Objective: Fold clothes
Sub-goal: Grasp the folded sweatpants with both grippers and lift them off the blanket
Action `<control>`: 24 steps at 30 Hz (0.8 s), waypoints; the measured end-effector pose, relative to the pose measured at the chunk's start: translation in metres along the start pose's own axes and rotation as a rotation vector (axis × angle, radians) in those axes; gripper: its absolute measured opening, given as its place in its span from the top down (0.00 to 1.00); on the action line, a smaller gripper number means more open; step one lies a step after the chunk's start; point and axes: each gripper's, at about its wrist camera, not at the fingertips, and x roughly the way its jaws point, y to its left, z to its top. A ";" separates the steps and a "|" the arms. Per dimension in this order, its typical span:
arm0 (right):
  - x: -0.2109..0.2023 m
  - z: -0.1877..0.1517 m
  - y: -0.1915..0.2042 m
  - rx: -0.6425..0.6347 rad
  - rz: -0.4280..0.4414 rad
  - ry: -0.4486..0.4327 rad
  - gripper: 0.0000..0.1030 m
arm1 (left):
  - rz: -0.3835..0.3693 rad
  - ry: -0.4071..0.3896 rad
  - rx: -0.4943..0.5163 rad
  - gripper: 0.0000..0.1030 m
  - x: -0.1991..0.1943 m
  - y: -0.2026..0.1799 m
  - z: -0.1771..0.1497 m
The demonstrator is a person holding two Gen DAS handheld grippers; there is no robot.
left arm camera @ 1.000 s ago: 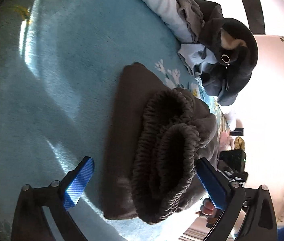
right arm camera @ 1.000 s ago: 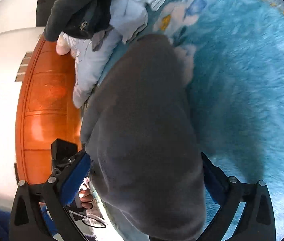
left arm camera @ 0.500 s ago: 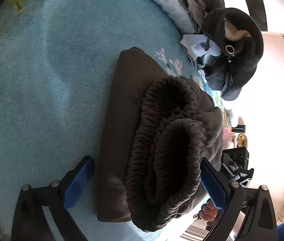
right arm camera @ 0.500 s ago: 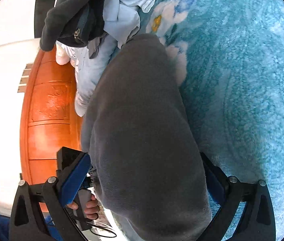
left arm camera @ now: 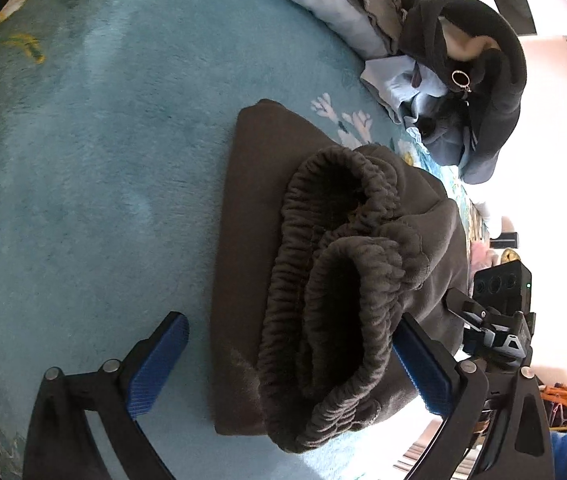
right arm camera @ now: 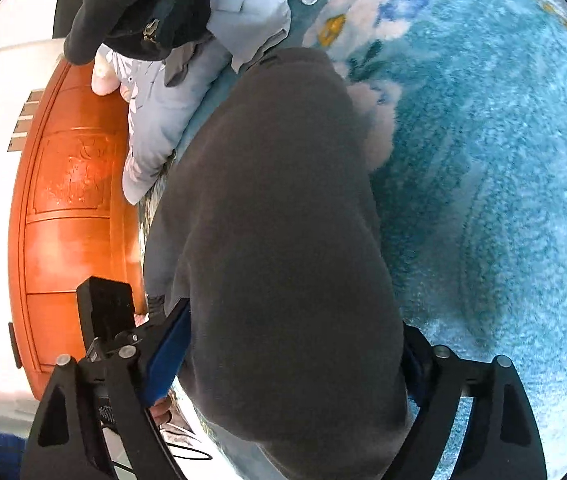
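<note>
My left claw (left arm camera: 287, 352) is spread wide over the folded brown pants (left arm camera: 323, 280), which lie on the teal blanket (left arm camera: 83, 160) in the mid-lower part of the left view. Left pad sits on bare blanket, well apart from the fabric's left edge; right pad touches the bunched elastic waistband (left arm camera: 339, 264) but isn't pinching it. Lots of free blanket to the left & upper left. Upper right is crowded: clothes pile (left arm camera: 463, 92) w/ a dark hoodie, near the pants' far corner. My right claw (right arm camera: 291, 340) straddles the same pants (right arm camera: 283, 240) from the other end; its jaws have just been closing, fabric betw. them, both pads up against the sides, so it's pinching the bundle. In that view the blanket's edge runs just left of the pants, orange wooden panel (right arm camera: 67, 200) beyond; open blanket fills the right side.
</note>
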 end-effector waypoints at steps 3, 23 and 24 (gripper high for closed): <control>-0.001 0.000 -0.001 0.013 -0.003 0.002 0.21 | -0.017 0.005 0.001 0.17 0.003 -0.003 0.001; -0.091 -0.059 0.073 0.073 -0.044 -0.091 0.40 | -0.007 -0.093 0.154 0.52 -0.095 -0.090 -0.042; -0.103 -0.067 0.079 0.076 -0.050 -0.106 0.40 | -0.015 -0.093 0.168 0.52 -0.102 -0.099 -0.047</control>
